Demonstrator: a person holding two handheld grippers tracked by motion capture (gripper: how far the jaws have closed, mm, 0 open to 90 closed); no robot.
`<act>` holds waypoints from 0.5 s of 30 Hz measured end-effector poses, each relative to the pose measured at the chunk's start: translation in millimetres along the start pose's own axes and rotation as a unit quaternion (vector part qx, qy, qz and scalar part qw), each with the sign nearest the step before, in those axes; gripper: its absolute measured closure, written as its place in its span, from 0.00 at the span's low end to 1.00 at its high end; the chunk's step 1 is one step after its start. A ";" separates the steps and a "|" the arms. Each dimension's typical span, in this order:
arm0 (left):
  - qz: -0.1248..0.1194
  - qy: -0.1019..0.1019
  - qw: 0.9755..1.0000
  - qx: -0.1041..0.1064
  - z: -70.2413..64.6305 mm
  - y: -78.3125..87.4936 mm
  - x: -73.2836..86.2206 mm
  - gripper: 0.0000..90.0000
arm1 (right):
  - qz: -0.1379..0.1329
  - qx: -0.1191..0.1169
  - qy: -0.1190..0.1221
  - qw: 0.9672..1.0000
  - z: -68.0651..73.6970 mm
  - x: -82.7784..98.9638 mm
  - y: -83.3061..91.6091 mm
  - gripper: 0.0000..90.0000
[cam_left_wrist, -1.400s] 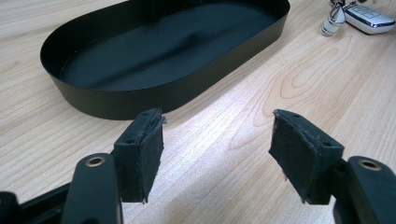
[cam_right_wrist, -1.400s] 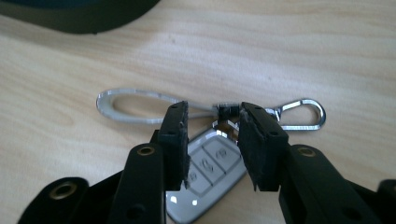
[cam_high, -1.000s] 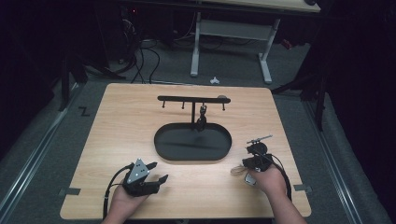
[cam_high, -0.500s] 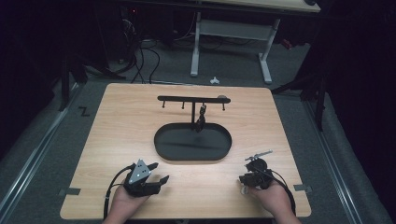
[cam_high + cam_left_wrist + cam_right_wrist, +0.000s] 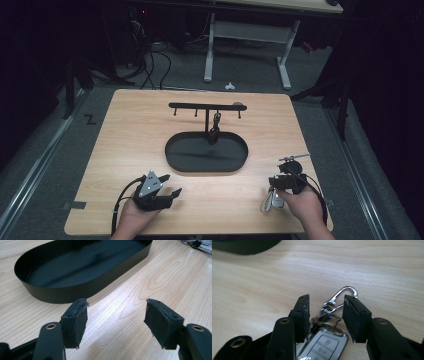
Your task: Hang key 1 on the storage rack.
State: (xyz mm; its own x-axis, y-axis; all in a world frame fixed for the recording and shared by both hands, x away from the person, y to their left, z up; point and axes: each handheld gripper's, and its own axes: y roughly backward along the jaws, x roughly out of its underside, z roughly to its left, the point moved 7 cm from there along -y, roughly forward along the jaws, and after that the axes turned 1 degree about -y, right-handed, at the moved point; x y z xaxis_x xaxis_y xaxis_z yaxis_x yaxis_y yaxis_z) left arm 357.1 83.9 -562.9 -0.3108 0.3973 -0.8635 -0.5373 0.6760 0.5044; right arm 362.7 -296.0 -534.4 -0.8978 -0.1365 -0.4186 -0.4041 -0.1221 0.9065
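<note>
Since a second ago the right gripper (image 5: 274,189) has drawn back toward the near right corner of the table (image 5: 125,130), and a silver key fob (image 5: 271,200) now lies beneath it; the left gripper (image 5: 168,186) has kept its place at the near left.

From the high view, the left gripper rests on the wood just near of the black oval tray (image 5: 172,150), seemingly parked there out of the way while the other hand works. A black key rack (image 5: 205,106) rises from the far side of the tray, with one dark item (image 5: 215,131) already hanging from a peg, so the fob is likely meant for a free peg. The fob lies flat on the table, just under the right hand (image 5: 300,202).

In the left gripper view, the left gripper (image 5: 116,315) has its jaws spread wide with bare wood between the pads, holding nothing. The tray (image 5: 57,293) sits just beyond it.

In the right gripper view, the right gripper (image 5: 325,312) stands low over the key fob (image 5: 324,346), jaws parted on either side of the small rings, with the carabiner clip (image 5: 343,293) poking out past the tips. The pads look apart from the metal, so nothing is pinched yet. Straddling the ring cluster appears chosen so that a squeeze would leave the clip free to hook onto a peg.
</note>
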 end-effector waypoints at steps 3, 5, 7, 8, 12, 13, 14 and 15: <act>0.000 0.001 1.000 0.000 1.0 1.5 0.2 0.39 | 0.011 -0.007 -0.057 0.998 -15.1 -3.2 -14.0 0.60; -0.002 0.001 1.000 -0.001 1.6 1.7 0.1 0.39 | 0.015 -0.013 -0.075 0.997 -16.6 -3.0 -19.5 0.59; -0.003 0.002 1.000 -0.001 1.8 2.0 0.0 0.39 | 0.022 -0.010 -0.078 0.997 -17.0 -2.4 -22.8 0.59; -0.004 0.003 1.000 -0.002 2.0 2.3 -0.2 0.39 | 0.025 -0.006 -0.075 0.997 -15.2 -1.8 -26.8 0.60; -0.004 0.002 1.000 -0.001 2.2 2.2 -0.3 0.39 | 0.030 0.003 -0.045 0.999 -5.4 -3.2 -28.4 0.70; -0.004 0.002 1.000 -0.001 2.2 2.2 -0.3 0.39 | 0.031 0.007 -0.034 0.999 -1.9 -3.2 -28.7 0.72; -0.004 0.002 1.000 -0.001 2.0 1.8 -0.2 0.39 | 0.032 0.010 -0.022 0.999 1.8 -3.3 -29.1 0.75; -0.004 0.002 1.000 -0.001 2.0 1.8 -0.2 0.39 | 0.034 0.013 -0.011 0.999 4.1 -3.2 -29.2 0.78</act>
State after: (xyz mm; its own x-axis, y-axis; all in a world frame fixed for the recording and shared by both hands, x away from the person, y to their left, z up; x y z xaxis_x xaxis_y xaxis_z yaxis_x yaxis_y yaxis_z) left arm 357.7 86.3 -561.8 -0.3102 0.3896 -0.8672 -0.5416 0.6773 0.4980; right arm 376.7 -287.9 -559.3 -0.9270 -0.1214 -0.3548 -0.3460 -0.0882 0.9341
